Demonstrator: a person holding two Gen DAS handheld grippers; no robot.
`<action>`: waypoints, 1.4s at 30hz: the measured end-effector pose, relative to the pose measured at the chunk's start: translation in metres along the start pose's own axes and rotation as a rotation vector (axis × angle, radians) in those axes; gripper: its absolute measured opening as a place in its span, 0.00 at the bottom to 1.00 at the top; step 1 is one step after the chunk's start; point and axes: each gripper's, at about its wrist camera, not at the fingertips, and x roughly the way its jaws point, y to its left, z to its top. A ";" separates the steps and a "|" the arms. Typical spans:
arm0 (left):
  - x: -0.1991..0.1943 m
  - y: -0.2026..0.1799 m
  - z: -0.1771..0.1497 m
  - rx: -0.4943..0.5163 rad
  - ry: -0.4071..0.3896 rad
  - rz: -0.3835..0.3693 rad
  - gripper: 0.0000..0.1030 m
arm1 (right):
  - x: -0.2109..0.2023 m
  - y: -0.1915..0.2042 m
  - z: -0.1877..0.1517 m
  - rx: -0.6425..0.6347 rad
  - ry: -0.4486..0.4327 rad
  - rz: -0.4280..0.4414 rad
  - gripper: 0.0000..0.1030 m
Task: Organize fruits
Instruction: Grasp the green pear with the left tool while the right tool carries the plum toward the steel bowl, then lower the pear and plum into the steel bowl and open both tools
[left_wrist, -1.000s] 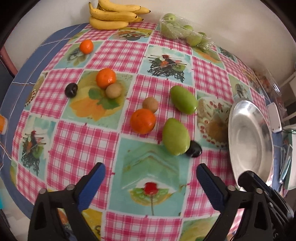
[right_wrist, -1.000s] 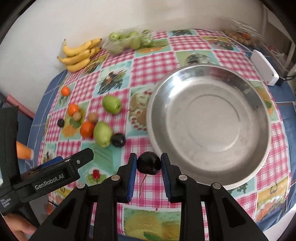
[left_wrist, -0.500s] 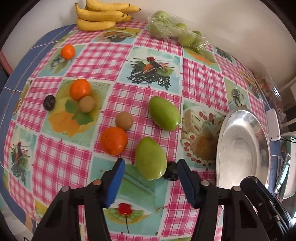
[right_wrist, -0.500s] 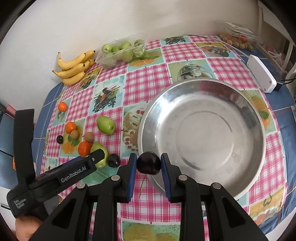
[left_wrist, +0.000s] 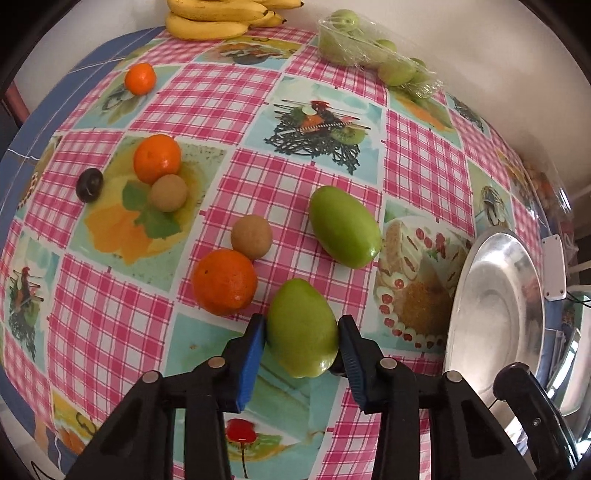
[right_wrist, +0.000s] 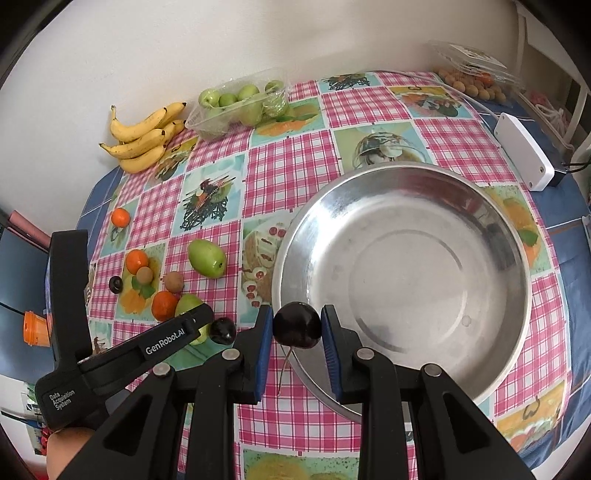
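**Checked cloth, two fruits between the pads**

We note a table covered by a pink-checked cloth (right_wrist: 288, 173) with printed food panels, blue at its edges, pushed up against a plain white wall (right_wrist: 147, 48). Along the wall side lie a bunch of bananas (right_wrist: 146, 136) and a clear tray of small green fruits (right_wrist: 240, 105); a white box (right_wrist: 524, 157) with a cable sits at the far right edge. A wide steel bowl (right_wrist: 498, 229) rests on the cloth.

Our left gripper (left_wrist: 301, 334) points steeply down over a smooth green mango (left_wrist: 301, 332) lying on the cloth; its jaws are closing, and both blue pads already touch the fruit's flanks. An orange (left_wrist: 224, 282) sits just beside it, a small brown fruit (left_wrist: 252, 236) touching the orange, a second green mango (left_wrist: 344, 232) nearby.

Our right gripper (right_wrist: 297, 325) is clamped on a dark, glossy cherry (right_wrist: 296, 324), stem hanging down, held above the bowl's near rim. Another dark cherry (right_wrist: 222, 331) lies on the cloth beside the left gripper.
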 end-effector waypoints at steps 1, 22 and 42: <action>-0.002 0.001 -0.001 -0.007 -0.005 -0.002 0.42 | 0.000 0.000 0.000 -0.001 0.000 0.000 0.26; -0.035 -0.059 -0.016 0.118 -0.128 -0.062 0.42 | 0.006 -0.080 -0.004 0.198 0.028 -0.090 0.27; -0.005 -0.142 -0.059 0.383 -0.085 -0.072 0.42 | 0.012 -0.133 -0.015 0.321 0.096 -0.120 0.27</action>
